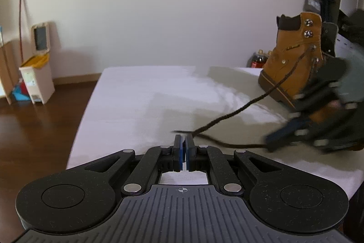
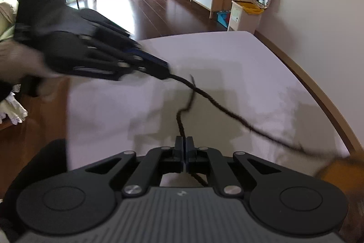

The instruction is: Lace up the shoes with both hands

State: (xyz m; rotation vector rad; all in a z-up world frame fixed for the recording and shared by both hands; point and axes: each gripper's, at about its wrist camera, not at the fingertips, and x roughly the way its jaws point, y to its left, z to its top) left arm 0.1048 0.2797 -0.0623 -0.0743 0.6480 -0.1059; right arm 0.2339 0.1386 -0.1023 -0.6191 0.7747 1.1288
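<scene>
Two grippers, both pinching the dark brown braided shoelace (image 1: 238, 109): my left gripper (image 1: 183, 140) clamps one end, my right gripper (image 2: 183, 142) another stretch. The tan leather lace-up boot (image 1: 293, 60) stands on the white table (image 1: 136, 95) (its toe is hidden behind blurred black linkage).

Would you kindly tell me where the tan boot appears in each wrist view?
Left wrist: the boot stands upright at right, on the white table.
Right wrist: only a blurred tan edge at lower right.
Shared landmark: the beige bin by the wall.
</scene>
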